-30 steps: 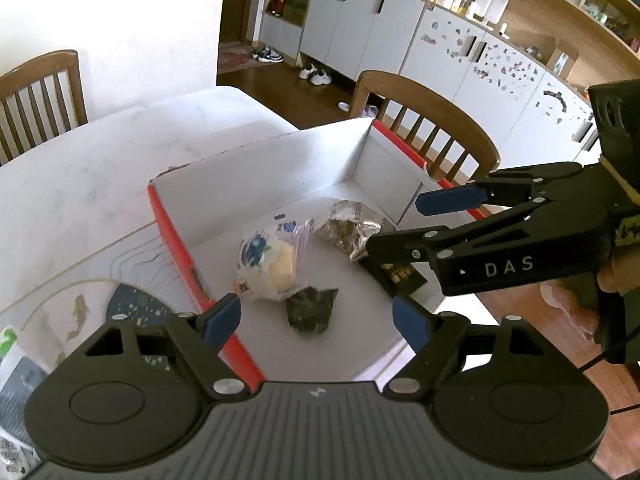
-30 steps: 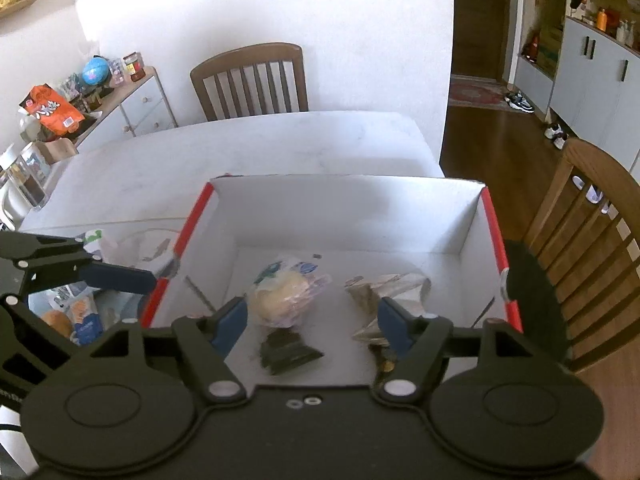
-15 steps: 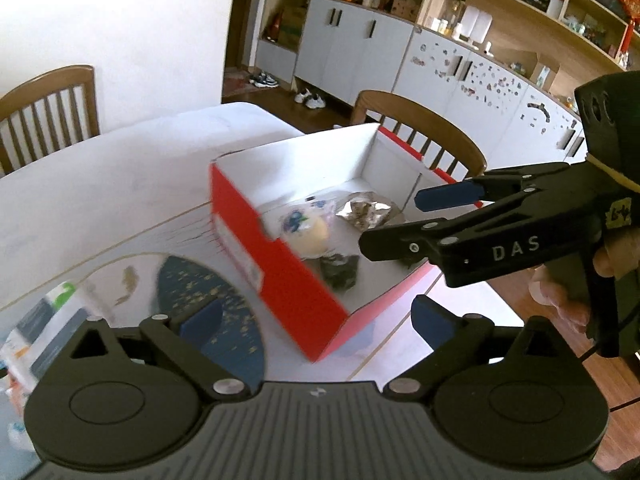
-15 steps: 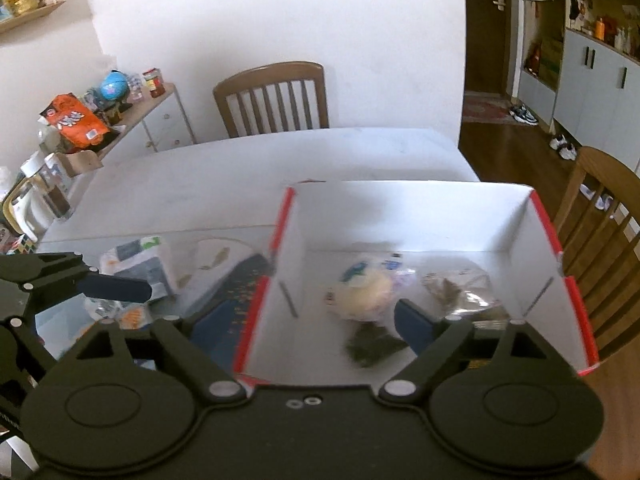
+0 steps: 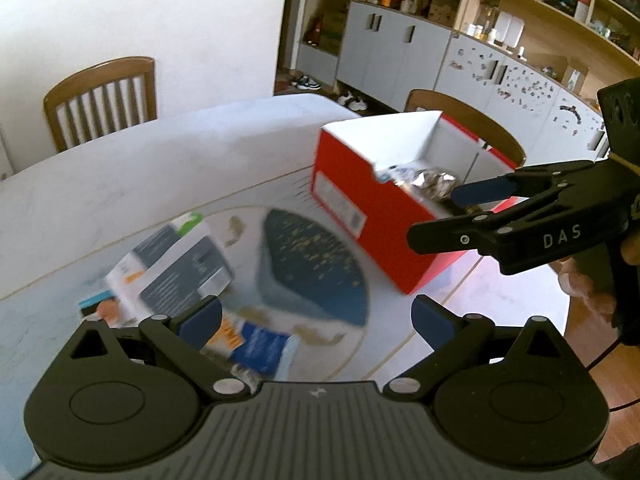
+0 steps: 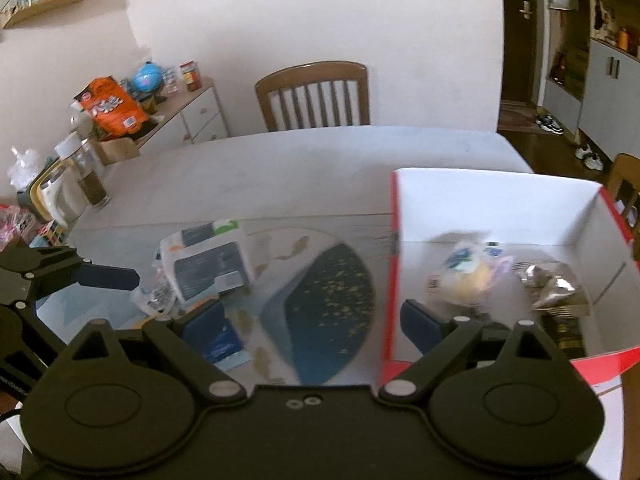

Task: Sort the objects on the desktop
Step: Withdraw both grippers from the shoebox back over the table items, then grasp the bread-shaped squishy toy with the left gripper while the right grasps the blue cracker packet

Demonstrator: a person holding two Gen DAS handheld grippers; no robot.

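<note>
A red box (image 5: 360, 200) with a white inside (image 6: 500, 208) stands on the right of the table. It holds a wrapped yellow bun (image 6: 468, 276), a silver foil packet (image 6: 556, 288) and a dark packet (image 6: 564, 332). Loose packets lie on the left: a grey and white pack (image 5: 176, 264) (image 6: 208, 264) and a blue packet (image 5: 260, 348) (image 6: 220, 344). My left gripper (image 5: 316, 316) is open and empty above these packets. My right gripper (image 6: 312, 320) is open and empty over the box's left edge; it also shows in the left wrist view (image 5: 452, 216).
A round mat with a dark blue patch (image 5: 312, 264) (image 6: 332, 300) lies under the things on the white table (image 5: 160, 160). Wooden chairs (image 6: 316, 96) (image 5: 104, 96) stand at the far side. A sideboard with jars and snack bags (image 6: 120, 112) is far left.
Both grippers have swung left, away from over the box toward the loose packets. The box now sits to the right in both views. Both grippers stay open and empty.
</note>
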